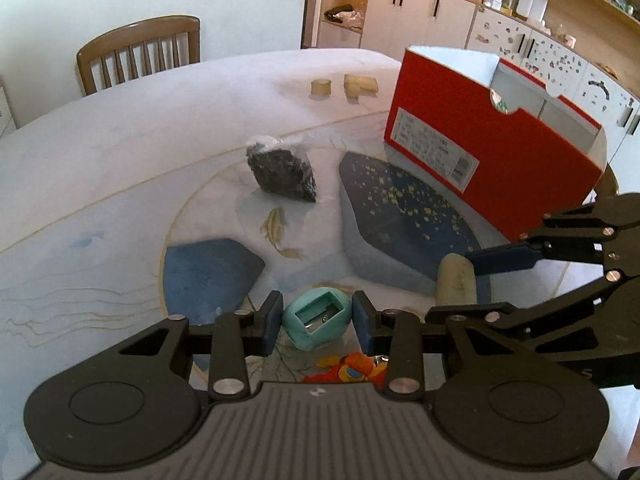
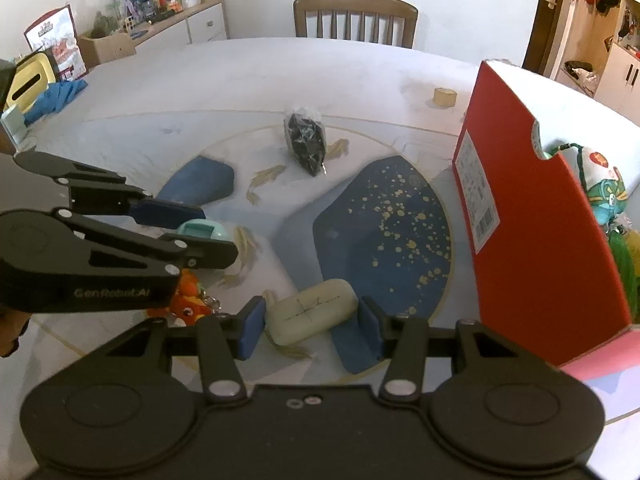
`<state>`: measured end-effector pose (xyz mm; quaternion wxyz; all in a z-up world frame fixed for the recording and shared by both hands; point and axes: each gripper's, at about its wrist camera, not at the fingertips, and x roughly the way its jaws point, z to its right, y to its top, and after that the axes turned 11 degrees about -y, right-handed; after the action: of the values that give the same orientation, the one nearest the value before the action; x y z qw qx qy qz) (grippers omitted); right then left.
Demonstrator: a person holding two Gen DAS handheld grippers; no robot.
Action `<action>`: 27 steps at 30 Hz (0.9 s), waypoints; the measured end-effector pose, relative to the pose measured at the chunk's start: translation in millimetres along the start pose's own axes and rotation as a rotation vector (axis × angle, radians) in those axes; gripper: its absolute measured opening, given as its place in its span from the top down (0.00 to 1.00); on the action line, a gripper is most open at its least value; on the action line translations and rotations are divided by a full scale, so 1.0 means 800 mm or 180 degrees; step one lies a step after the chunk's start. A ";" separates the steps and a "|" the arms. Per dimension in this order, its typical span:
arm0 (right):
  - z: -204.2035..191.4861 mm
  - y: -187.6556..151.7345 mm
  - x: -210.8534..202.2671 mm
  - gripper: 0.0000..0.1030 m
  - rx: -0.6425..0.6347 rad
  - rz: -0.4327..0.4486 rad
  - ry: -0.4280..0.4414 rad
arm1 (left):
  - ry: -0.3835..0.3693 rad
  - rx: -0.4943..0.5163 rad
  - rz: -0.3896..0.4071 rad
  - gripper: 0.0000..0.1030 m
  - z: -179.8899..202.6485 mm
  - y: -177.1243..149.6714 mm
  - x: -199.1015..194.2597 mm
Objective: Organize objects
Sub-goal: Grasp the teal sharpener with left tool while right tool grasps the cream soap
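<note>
On the left, the left gripper (image 1: 317, 322) brackets a teal pencil sharpener (image 1: 318, 322) on the table (image 1: 120, 152), its fingers apart with a slim gap showing at each pad; its arm reads "GenRobot.AI" in the right wrist view. An orange plush toy (image 2: 190, 298) lies near it. Farther off sits a dark bagged item (image 2: 306, 144). The right gripper (image 2: 310, 324) stands spread around a pale eraser (image 2: 311, 311) (pen-marked), not touching. Rightmost stands a red box (image 2: 532, 216) with an unreadable barcode label.
</note>
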<state>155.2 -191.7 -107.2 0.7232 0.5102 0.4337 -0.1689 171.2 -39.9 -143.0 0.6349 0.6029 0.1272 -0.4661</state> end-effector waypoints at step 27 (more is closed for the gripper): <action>0.097 0.040 -0.135 0.53 0.0113 0.0533 0.0123 | -0.0118 0.0050 0.0400 0.64 0.109 0.093 -0.096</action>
<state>151.1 -268.4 6.2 0.7171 0.5605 0.4004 -0.1057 151.2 -95.7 -18.3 0.6604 0.6059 0.0736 -0.4373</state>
